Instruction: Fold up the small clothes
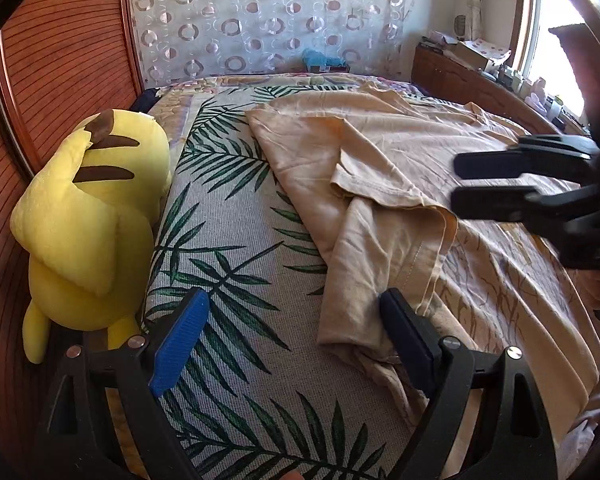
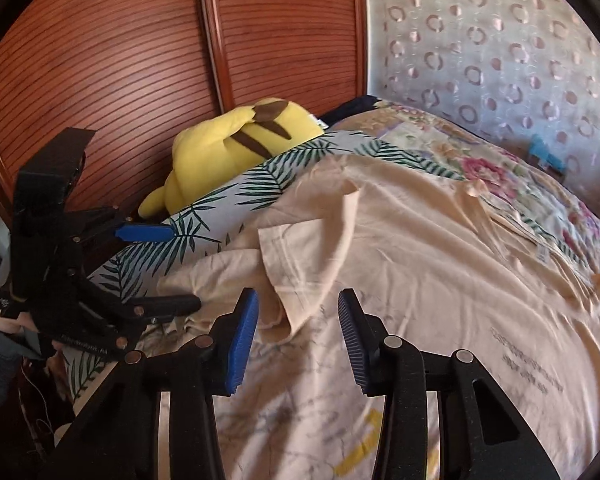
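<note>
On bed, just ahead of both claws: beige T-shirt (image 1: 380, 168) spread flat, sleeve folded over. Left claw (image 1: 296, 336) jaws wide apart, nothing gripped, straddling shirt's edge. Right claw (image 2: 298, 336) part-open, empty. Yellow plush toy (image 1: 88, 208) off to left.

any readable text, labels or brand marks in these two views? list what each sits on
Nothing can be read outright.
Two lines of dark print on the beige T-shirt, right wrist view: too blurred to read.
White lettering on the left gripper body, right wrist view: too small to read.
Pale marks on the right gripper body, left wrist view: blurred, unreadable.
Yellow plush toy, leaf-print bedspread, patterned curtain: no text visible.
</note>
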`<state>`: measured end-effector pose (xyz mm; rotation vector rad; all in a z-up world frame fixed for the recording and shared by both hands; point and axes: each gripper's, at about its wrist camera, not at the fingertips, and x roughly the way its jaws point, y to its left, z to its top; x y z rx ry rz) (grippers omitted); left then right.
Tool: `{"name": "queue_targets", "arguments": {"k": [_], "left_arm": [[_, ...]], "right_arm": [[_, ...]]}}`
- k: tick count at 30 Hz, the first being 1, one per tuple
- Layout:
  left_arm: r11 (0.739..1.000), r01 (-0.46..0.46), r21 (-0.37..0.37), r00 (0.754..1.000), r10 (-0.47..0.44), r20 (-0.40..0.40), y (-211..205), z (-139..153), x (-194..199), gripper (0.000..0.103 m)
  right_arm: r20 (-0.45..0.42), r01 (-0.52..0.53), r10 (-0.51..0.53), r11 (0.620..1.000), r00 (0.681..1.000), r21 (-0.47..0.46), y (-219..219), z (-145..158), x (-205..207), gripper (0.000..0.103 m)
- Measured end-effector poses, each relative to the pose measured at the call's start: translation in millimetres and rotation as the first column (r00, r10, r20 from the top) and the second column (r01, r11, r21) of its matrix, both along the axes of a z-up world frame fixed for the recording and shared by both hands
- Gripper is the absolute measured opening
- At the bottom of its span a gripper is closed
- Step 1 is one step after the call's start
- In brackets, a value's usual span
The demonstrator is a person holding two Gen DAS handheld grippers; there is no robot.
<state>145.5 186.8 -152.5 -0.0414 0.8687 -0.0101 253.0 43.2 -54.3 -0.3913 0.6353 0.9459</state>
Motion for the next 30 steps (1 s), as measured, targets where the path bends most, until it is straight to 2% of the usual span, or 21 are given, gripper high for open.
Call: {"name": "queue_targets", "arguments": {"k": [3,8,11,14,17,21,24,28,29,30], "left_arm": [[1.0,-0.002,0.0,1.0,0.002,0.002,-1.0,-0.6,-0.8,0.088],[1.0,-0.003,0.001,1.0,0.003,0.003,-1.4,-0.7,-1.2,0.088],[1.0,-0.006,-0.001,1.0,0.007,0.006,-1.5,-0.9,-2.2,0.088],[1.0,-0.007,-0.003,1.0,0.007,0.007,-1.5,-1.1,-2.5,0.088],[1.0,-0.006,-0.004,1.0,0.006,0.007,-1.5,-1.2,-2.8,0.088],[0.999,-0.004,-0.032,1.0,0.004,0.008,1.5,2.5,-7.9,0.088],[0.997,-0.004,-0.08,0.998,0.009,0.063,0.4,17.2,-25.1,0.088],[0.992,0.037,-0.117,0.992,-0.022,0.121,-12.2,34.5,-45.9,0.073],[0.991,0.057,-0.124,0.991,-0.041,0.128,-19.5,37.3,-50.2,0.063],[0.989,0.078,-0.126,0.989,-0.062,0.133,-26.0,38.8,-52.1,0.058]], "right_arm": [[0.004,0.023,-0.023,0.996,1.0,-0.084,20.6,-10.0,14.7,0.043],[0.027,0.066,-0.063,0.991,0.998,-0.12,34.1,-18.6,31.1,0.043],[0.055,0.151,-0.146,0.983,0.988,-0.108,26.9,-19.6,41.3,0.032],[0.076,0.272,-0.266,0.959,0.961,-0.081,11.6,-18.1,51.8,0.032],[0.086,0.326,-0.32,0.944,0.943,-0.056,-0.6,-16.1,58.5,0.032],[0.027,0.286,-0.286,0.958,0.958,0.0,-6.0,-13.5,58.7,0.032],[-0.016,0.231,-0.23,0.972,0.973,0.05,-5.6,-12.1,49.9,0.032],[-0.026,0.191,-0.19,0.981,0.982,0.04,-14.0,-18.7,56.6,0.032],[-0.023,0.188,-0.187,0.982,0.982,0.032,-12.4,-21.4,59.7,0.032],[-0.021,0.192,-0.191,0.981,0.981,0.025,-12.2,-23.1,63.7,0.032]]}}
